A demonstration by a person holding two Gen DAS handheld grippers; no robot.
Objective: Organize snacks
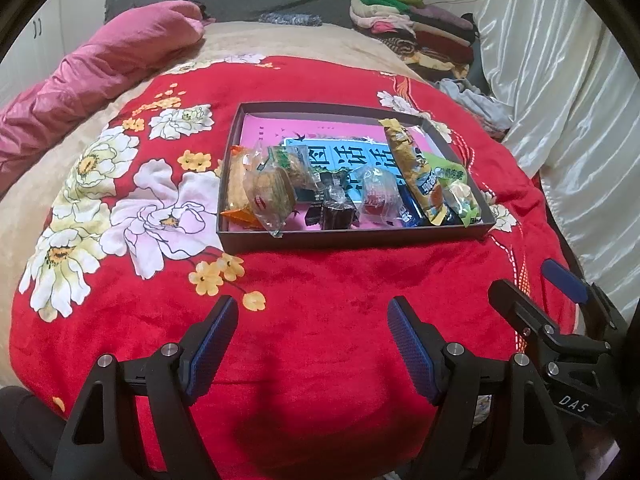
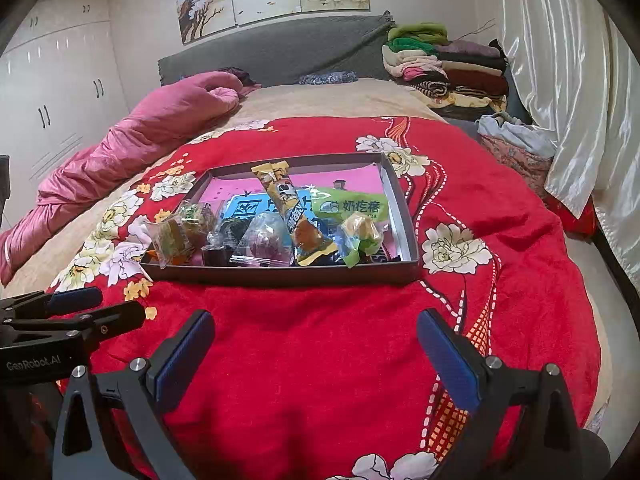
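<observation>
A shallow grey box (image 1: 352, 236) (image 2: 280, 274) lies on the red flowered blanket and holds several wrapped snacks. Among them are clear-wrapped pastries (image 1: 268, 190) (image 2: 172, 240) at the left, a dark wrapped piece (image 1: 338, 214), a long yellow packet (image 1: 416, 168) (image 2: 296, 216) and a green packet (image 1: 460, 188) (image 2: 356, 224) at the right. My left gripper (image 1: 312, 344) is open and empty, hovering over the blanket in front of the box. My right gripper (image 2: 316, 356) is open and empty too, beside it; it also shows in the left wrist view (image 1: 536, 292).
A pink quilt (image 1: 92, 76) (image 2: 140, 136) lies along the left of the bed. Folded clothes (image 1: 416, 28) (image 2: 448, 68) are piled at the back right by the grey headboard (image 2: 280, 48). A white curtain (image 2: 568, 92) hangs on the right, wardrobes (image 2: 52, 92) stand left.
</observation>
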